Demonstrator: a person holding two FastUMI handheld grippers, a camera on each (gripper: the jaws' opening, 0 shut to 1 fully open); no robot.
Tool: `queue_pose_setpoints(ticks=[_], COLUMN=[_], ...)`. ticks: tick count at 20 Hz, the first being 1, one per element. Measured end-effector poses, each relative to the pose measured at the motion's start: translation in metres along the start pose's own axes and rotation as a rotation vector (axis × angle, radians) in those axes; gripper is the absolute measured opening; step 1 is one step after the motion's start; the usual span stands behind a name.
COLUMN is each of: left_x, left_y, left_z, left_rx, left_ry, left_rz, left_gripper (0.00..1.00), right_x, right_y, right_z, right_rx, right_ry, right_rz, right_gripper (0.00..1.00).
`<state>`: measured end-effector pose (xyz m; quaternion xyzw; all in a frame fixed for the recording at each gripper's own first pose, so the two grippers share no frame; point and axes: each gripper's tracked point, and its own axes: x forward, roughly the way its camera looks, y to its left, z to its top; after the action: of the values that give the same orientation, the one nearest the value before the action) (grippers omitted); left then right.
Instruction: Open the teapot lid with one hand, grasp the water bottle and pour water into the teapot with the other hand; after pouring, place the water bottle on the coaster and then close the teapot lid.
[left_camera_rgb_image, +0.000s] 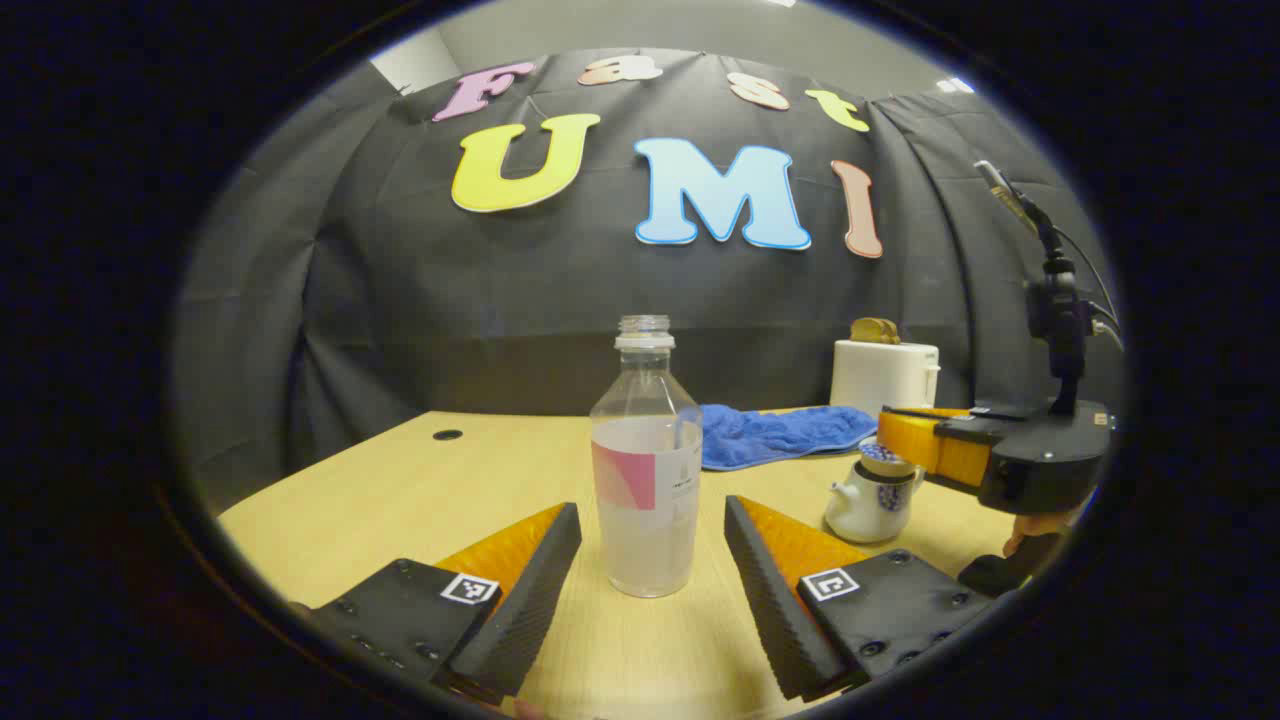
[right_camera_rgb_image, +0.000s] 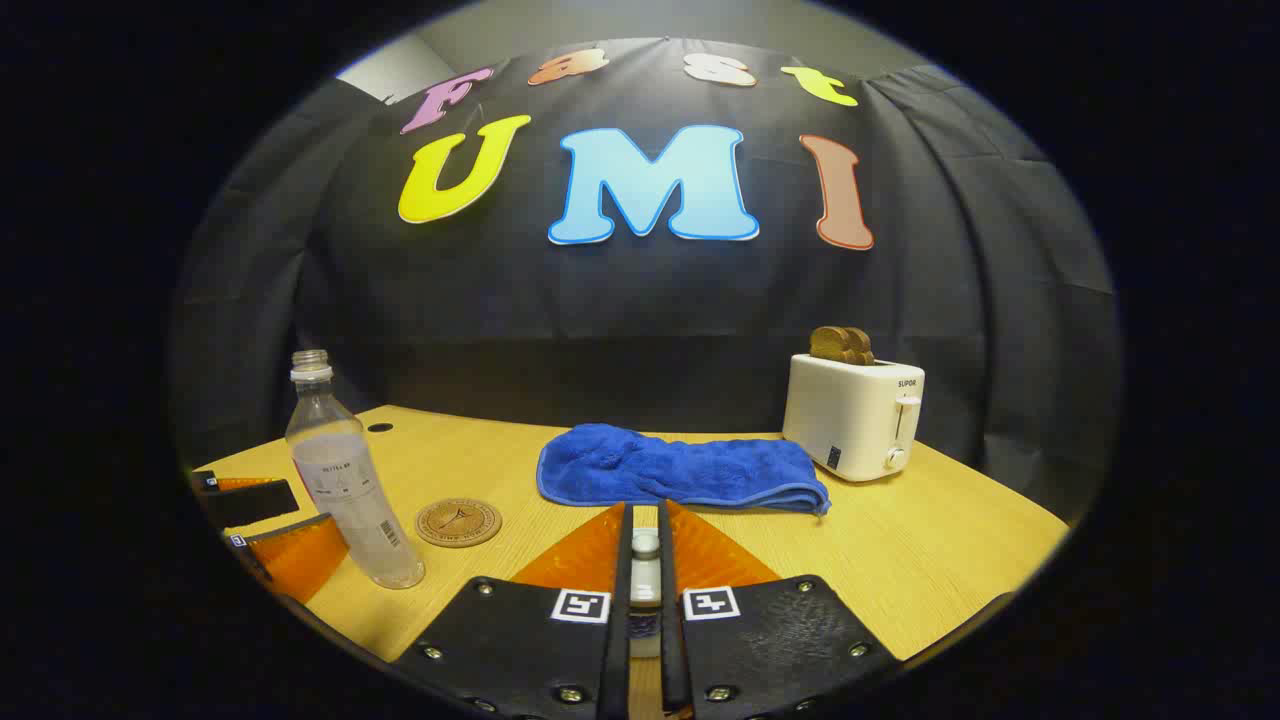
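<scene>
Your left gripper (left_camera_rgb_image: 650, 570) gapes wide around the uncapped water bottle (left_camera_rgb_image: 647, 470); your right gripper (right_camera_rgb_image: 645, 570) pinches the teapot lid (right_camera_rgb_image: 645, 548). Clamp crookedly and it spills.

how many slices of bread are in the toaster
2, it seems: two brown slices stand side by side in the top of the toaster, at the table's far right beside the blue towel. Their lower parts are hidden inside.

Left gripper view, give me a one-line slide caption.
Open left gripper brackets the uncapped water bottle while the right gripper sits over the teapot.
</scene>
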<state>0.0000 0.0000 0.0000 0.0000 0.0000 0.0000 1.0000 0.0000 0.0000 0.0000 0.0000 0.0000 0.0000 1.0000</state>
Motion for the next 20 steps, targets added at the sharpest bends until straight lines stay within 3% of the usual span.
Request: queue_pose_setpoints(ticks=[11, 14, 15, 16, 20], left_x=[0.036, 0.042, 0.056, 0.044, 0.048], left_y=[0.007, 0.003, 0.004, 0.003, -0.002], left_z=[0.003, 0.001, -0.003, 0.003, 0.006], left_rx=[0.077, 0.142, 0.159, 0.18, 0.31], left_ry=[0.025, 0.039, 0.036, 0.037, 0.044], left_rz=[0.029, 0.026, 0.035, 0.037, 0.07], left_gripper=[1.0, 1.0, 0.98, 0.89, 0.89], right_x=[-0.021, -0.027, -0.028, -0.029, -0.034], right_y=[-0.031, -0.048, -0.053, -0.057, -0.071], right_z=[0.025, 0.026, 0.023, 0.022, 0.018], right_rx=[0.046, 0.049, 0.055, 0.063, 0.09], right_ry=[-0.107, -0.119, -0.119, -0.119, -0.117], right_rz=[-0.035, -0.064, -0.071, -0.072, -0.086], right_gripper=[0.12, 0.12, 0.12, 0.12, 0.12])
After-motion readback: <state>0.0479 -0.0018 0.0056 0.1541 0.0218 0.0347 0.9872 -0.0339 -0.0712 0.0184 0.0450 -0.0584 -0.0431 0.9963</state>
